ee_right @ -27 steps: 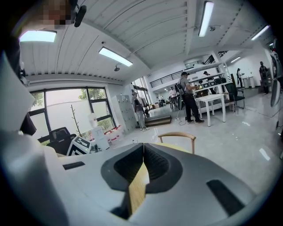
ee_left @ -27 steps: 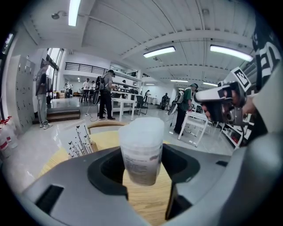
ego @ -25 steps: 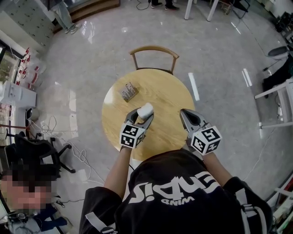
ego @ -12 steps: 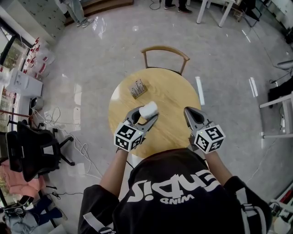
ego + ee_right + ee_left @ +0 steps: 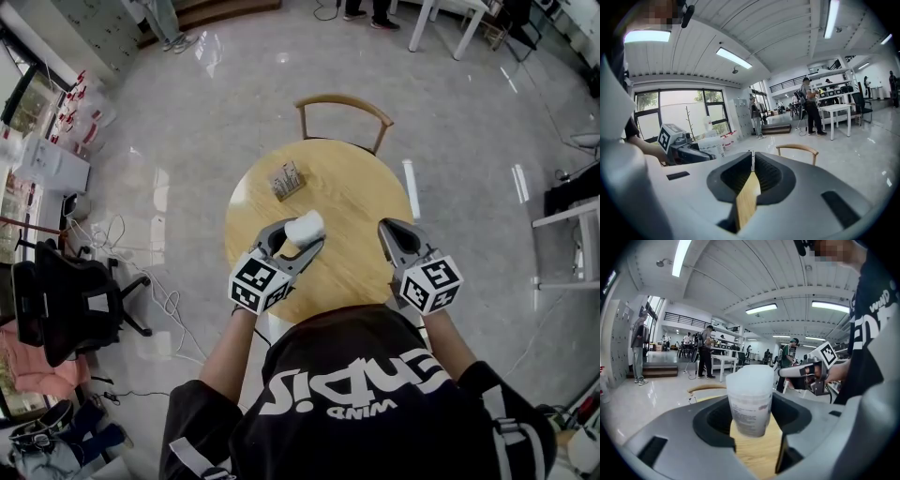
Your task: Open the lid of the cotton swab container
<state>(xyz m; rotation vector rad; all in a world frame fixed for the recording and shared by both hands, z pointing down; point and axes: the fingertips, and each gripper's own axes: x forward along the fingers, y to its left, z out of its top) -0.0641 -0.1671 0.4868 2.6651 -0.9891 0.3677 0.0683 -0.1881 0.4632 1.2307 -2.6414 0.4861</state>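
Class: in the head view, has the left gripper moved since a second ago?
Yes, leftward: on the left gripper, the marker cube now overlaps the table edge; earlier it lay inside it.

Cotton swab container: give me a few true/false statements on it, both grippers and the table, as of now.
1. The left gripper holds the cotton swab container. True.
2. The right gripper is wide open. False: its fingers are together with nothing between them.
3. The right gripper touches the container. False: it is off to the side, apart from it.
4. A wooden chair stands at the far side of the round table. True.
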